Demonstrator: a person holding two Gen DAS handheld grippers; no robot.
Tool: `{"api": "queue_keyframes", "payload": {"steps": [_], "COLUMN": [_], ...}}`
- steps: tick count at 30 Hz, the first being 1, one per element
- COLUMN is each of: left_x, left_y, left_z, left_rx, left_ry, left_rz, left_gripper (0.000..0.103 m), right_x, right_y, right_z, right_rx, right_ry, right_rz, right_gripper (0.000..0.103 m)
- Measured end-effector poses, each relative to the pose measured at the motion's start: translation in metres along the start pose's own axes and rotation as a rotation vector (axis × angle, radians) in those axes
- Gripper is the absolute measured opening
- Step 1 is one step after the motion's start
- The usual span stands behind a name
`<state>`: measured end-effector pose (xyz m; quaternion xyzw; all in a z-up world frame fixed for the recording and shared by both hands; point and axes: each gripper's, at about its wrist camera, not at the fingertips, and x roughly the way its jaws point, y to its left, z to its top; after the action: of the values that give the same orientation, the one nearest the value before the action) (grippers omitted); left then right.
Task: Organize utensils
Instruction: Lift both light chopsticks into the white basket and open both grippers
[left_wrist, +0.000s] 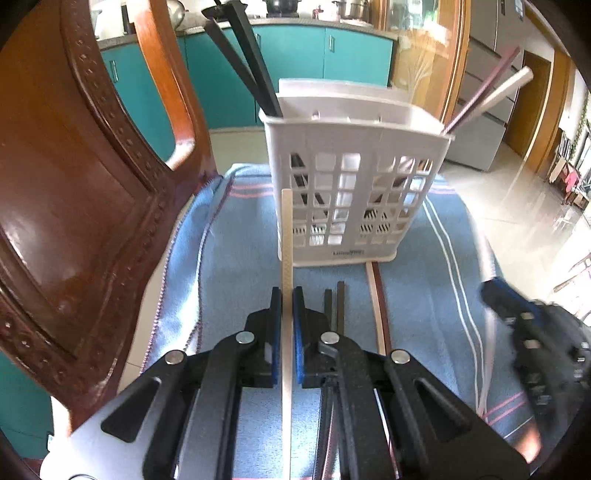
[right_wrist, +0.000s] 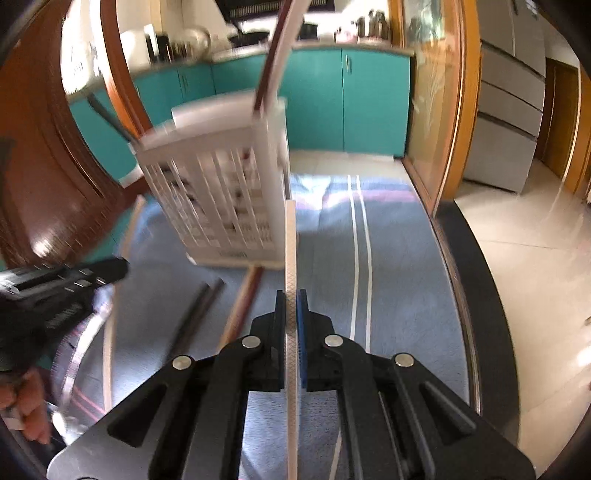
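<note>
A white lattice utensil holder stands on a blue striped cloth. Black chopsticks lean out of its left compartment, pink and cream ones out of its right. My left gripper is shut on a cream chopstick, lifted above the cloth in front of the holder. My right gripper is shut on a white chopstick beside the blurred holder. A dark chopstick pair and a brown-and-cream pair lie flat on the cloth.
A carved wooden chair back rises close on the left. Teal kitchen cabinets fill the background, with a grey refrigerator and tiled floor to the right. The table's dark edge curves along the right.
</note>
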<state>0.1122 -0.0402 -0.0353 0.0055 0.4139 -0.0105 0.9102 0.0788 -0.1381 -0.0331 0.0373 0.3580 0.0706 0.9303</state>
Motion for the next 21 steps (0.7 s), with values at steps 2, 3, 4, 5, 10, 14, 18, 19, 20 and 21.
{"api": "queue_keyframes", "payload": {"steps": [2,3,4,5,10,14,18,19,20,21], "left_x": [-0.006,-0.008,-0.008,-0.009,-0.008,-0.003,0.0,0.001,0.0,0.0], "left_y": [0.002,0.002,0.002,0.002,0.005,0.008,0.014,0.015,0.018,0.02], "left_z": [0.001,0.0,0.001,0.001,0.003,0.004,0.006,0.007,0.008,0.008], "left_rx": [-0.011,-0.014,-0.016,-0.017,-0.017,-0.024,-0.051,-0.056,-0.066,-0.07], "left_ry": [-0.006,-0.007,-0.008,-0.009,-0.008,-0.003,0.003,0.003,0.003,0.002], "left_rz": [-0.005,-0.007,-0.008,-0.01,-0.016,-0.016,-0.021,-0.022,-0.025,-0.026], "left_gripper": [0.007,0.007,0.007,0.007,0.007,0.007,0.007,0.007,0.007,0.007], "right_x": [-0.017,-0.027,-0.038,-0.049,-0.084,-0.106,-0.121,-0.125,-0.128,-0.13], "right_y": [-0.004,-0.006,-0.009,-0.011,-0.022,-0.024,-0.019,-0.018,-0.016,-0.015], "right_z": [0.005,0.008,0.012,0.016,0.033,0.057,0.092,0.1,0.112,0.121], "right_rx": [0.025,0.038,0.049,0.061,0.122,0.126,0.129,0.135,0.144,0.151], "right_ry": [-0.042,-0.066,-0.092,-0.119,-0.19,-0.259,-0.329,-0.349,-0.381,-0.415], "right_rz": [0.021,0.031,0.041,0.052,0.123,0.138,0.141,0.148,0.143,0.128], "right_gripper": [0.006,0.006,0.006,0.006,0.006,0.006,0.006,0.006,0.006,0.006]}}
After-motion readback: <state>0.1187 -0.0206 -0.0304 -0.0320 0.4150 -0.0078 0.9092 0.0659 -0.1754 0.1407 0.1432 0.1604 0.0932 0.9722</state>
